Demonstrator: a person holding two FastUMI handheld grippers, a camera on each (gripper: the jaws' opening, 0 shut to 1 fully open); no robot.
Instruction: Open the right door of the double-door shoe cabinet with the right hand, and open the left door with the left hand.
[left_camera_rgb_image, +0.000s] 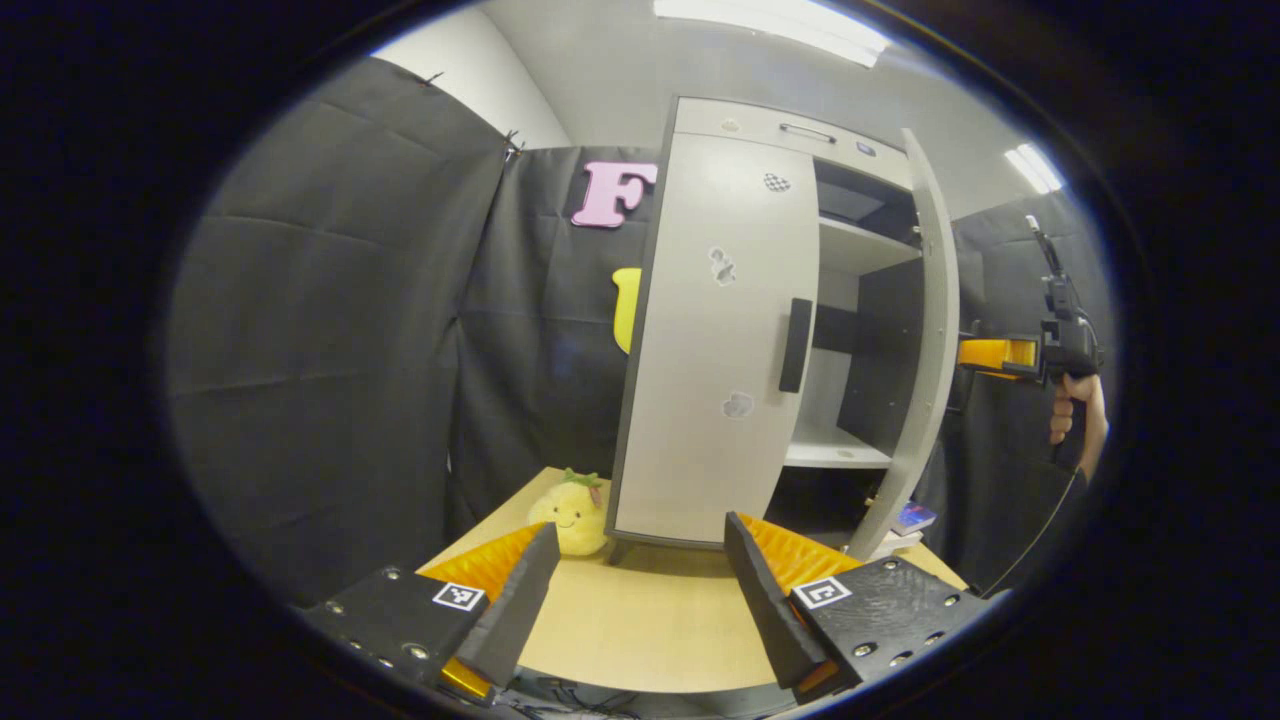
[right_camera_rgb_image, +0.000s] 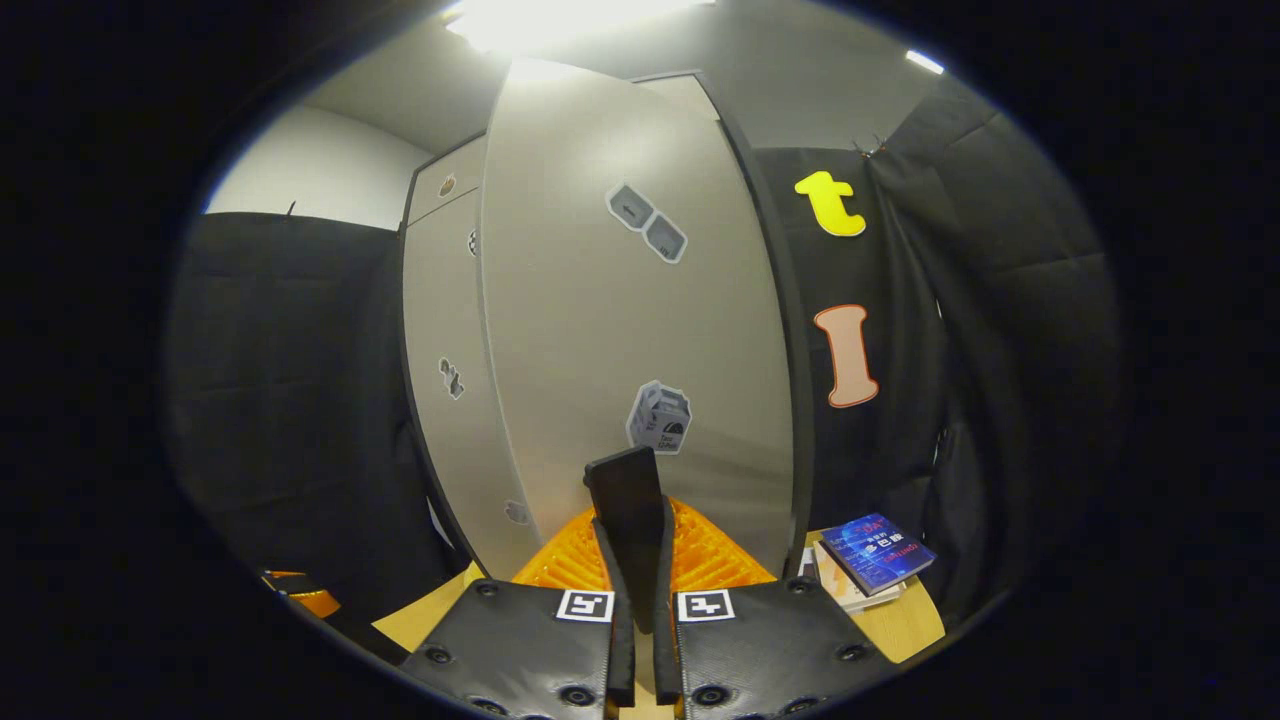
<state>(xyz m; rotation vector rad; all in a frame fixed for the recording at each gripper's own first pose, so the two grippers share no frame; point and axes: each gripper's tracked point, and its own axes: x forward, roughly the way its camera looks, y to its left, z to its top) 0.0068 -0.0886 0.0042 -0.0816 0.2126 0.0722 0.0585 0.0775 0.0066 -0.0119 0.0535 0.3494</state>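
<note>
left gripper view has the shoe cabinet (left_camera_rgb_image: 730, 330) on the table (left_camera_rgb_image: 640, 620), right door (left_camera_rgb_image: 925, 340) swung out, right gripper (right_camera_rgb_image: 640, 600) clamped on its handle (right_camera_rgb_image: 625, 500). left gripper (left_camera_rgb_image: 640, 590) spread, empty. left door (left_camera_rgb_image: 720, 340) looks light, stiff; grab the black handle (left_camera_rgb_image: 796, 345). plenty of swing room, plush toy (left_camera_rgb_image: 570, 512) sits by the hinge corner

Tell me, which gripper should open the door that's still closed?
The left gripper, probably. The right door already stands open with the right gripper shut on its handle. The left gripper is open, facing the closed left door and its handle.
</note>
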